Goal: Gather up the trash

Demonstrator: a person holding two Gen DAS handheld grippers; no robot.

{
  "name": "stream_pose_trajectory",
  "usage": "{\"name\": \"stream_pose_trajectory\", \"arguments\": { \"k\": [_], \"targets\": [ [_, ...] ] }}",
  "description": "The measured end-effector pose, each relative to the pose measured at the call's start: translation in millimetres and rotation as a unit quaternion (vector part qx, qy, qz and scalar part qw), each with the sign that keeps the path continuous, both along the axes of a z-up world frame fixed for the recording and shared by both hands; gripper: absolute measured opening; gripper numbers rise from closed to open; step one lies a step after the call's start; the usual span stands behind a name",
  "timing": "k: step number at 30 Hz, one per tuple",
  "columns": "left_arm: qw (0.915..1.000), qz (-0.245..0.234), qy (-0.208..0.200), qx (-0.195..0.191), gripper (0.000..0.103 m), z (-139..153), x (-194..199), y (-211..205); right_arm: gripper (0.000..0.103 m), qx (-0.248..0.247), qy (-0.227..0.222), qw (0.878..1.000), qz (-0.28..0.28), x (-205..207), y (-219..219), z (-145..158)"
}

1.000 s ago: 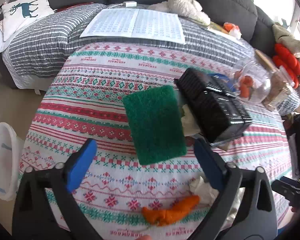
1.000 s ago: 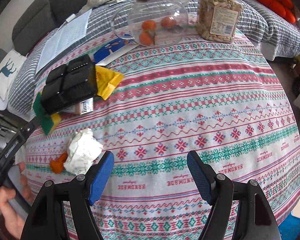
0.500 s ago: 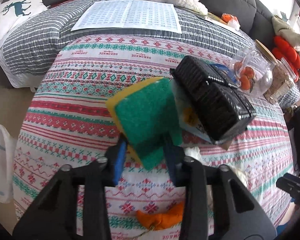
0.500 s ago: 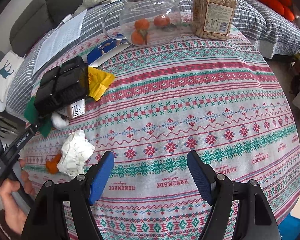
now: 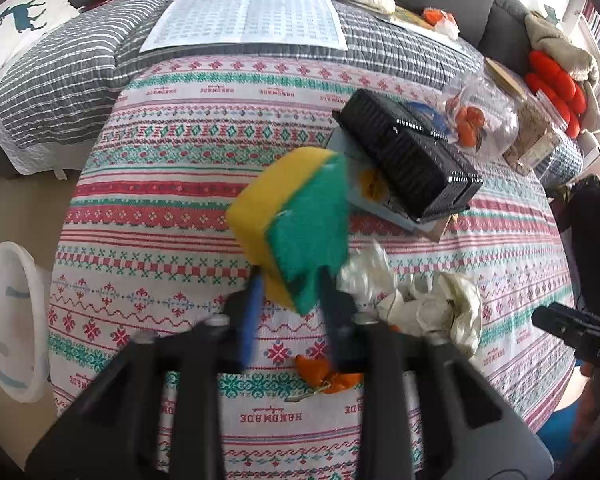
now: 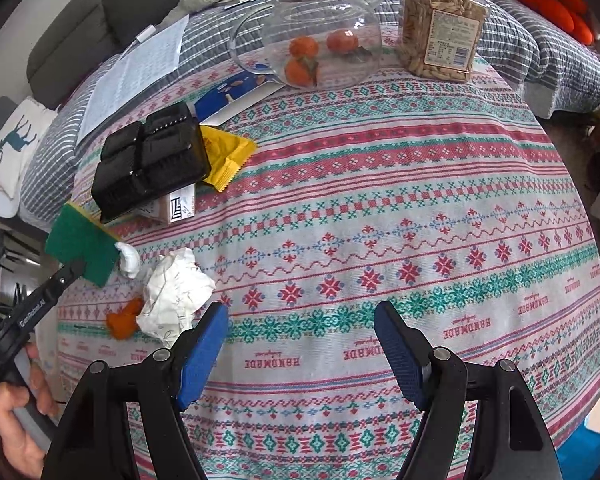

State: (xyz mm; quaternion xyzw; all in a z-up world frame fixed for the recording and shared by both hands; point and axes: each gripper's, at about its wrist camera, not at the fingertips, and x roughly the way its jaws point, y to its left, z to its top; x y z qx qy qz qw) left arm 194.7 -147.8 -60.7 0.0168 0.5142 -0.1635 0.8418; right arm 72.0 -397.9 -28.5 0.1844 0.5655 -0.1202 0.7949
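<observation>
A green and yellow sponge [image 5: 300,216] [image 6: 82,246] hangs tilted above the patterned tablecloth [image 6: 380,200]. It sits between the pads of my left gripper [image 5: 290,280] [image 6: 66,274], which grip its lower edge while the jaws are opening slightly. Below it lie a small white wad [image 6: 129,258], a crumpled paper ball [image 5: 432,304] [image 6: 176,292] and an orange peel [image 5: 328,376] [image 6: 124,318]. My right gripper [image 6: 300,308] stands open and empty over bare cloth, to the right of the paper ball.
A black plastic tray [image 5: 408,160] [image 6: 152,160] rests on a small carton [image 6: 180,208] beside a yellow wrapper [image 6: 226,156]. A glass jar with oranges [image 6: 308,40] and a nut jar [image 6: 440,28] stand at the back. A white bin [image 5: 8,320] stands on the floor at left.
The left gripper closed on the sponge and lifted it off the cloth, tilting it so the yellow side shows and uncovering the small white wad. The right gripper stayed put.
</observation>
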Motion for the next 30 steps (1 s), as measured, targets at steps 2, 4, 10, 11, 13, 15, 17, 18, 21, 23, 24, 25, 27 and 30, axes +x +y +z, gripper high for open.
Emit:
{"name": "stream_pose_trajectory", "arguments": {
  "k": [2,4,10,11,13,15,17,18,21,23,24,25,27,30],
  "targets": [
    [0.9999,0.005,-0.015,-0.001,0.066,2.6,0.0,1.0,0.077,0.001,0.0,1.0,0.0,1.7,1.8,-1.1],
    [0.9997,0.006,-0.018,-0.013,0.066,5.0,2.3,2.0,0.077,0.002,0.0,1.0,-0.001,3.3,2.6,-1.6],
    [0.999,0.031,-0.023,0.022,0.083,5.3,9.0,7.6,0.077,0.01,0.003,1.0,-0.004,5.2,2.1,-3.7],
    [0.9987,0.043,-0.019,0.021,0.084,4.5,12.6,10.3,0.077,0.011,0.003,1.0,-0.005,5.0,1.0,-3.6],
    [0.9974,0.071,-0.004,0.013,0.086,0.2,21.1,15.7,0.077,0.011,0.003,1.0,-0.007,5.0,-0.9,-3.7],
    [0.9939,0.109,0.014,0.007,0.086,-8.1,33.2,18.3,0.077,0.014,0.003,1.0,-0.012,5.7,-4.0,-4.3],
    [0.9908,0.133,0.025,0.006,0.086,-15.1,41.5,17.5,0.077,0.019,0.004,1.0,-0.014,6.3,-5.8,-5.9],
    [0.9887,0.148,0.027,0.004,0.086,-19.3,45.9,15.9,0.077,0.02,0.005,1.0,-0.015,7.1,-6.1,-6.7],
    [0.984,0.176,0.025,0.001,0.086,-27.3,53.9,9.4,0.077,0.019,0.006,1.0,-0.012,9.0,-6.2,-7.3],
    [0.9813,0.191,0.026,-0.005,0.088,-30.8,56.7,6.8,0.077,0.017,0.008,1.0,-0.01,10.7,-5.1,-7.6],
    [0.9799,0.198,0.024,-0.005,0.088,-31.8,58.3,5.7,0.077,0.016,0.009,1.0,-0.009,11.2,-4.4,-8.0],
    [0.9794,0.201,0.021,-0.004,0.089,-32.1,58.7,5.4,0.077,0.015,0.009,1.0,-0.009,11.8,-3.8,-8.4],
    [0.9799,0.198,0.022,-0.003,0.089,-32.2,60.0,2.4,0.077,0.016,0.01,1.0,-0.008,13.1,-2.9,-9.1],
    [0.9805,0.196,0.013,-0.008,0.089,-24.0,59.4,0.9,0.077,0.016,0.009,1.0,-0.007,14.4,-1.1,-8.9]
  ]
}}
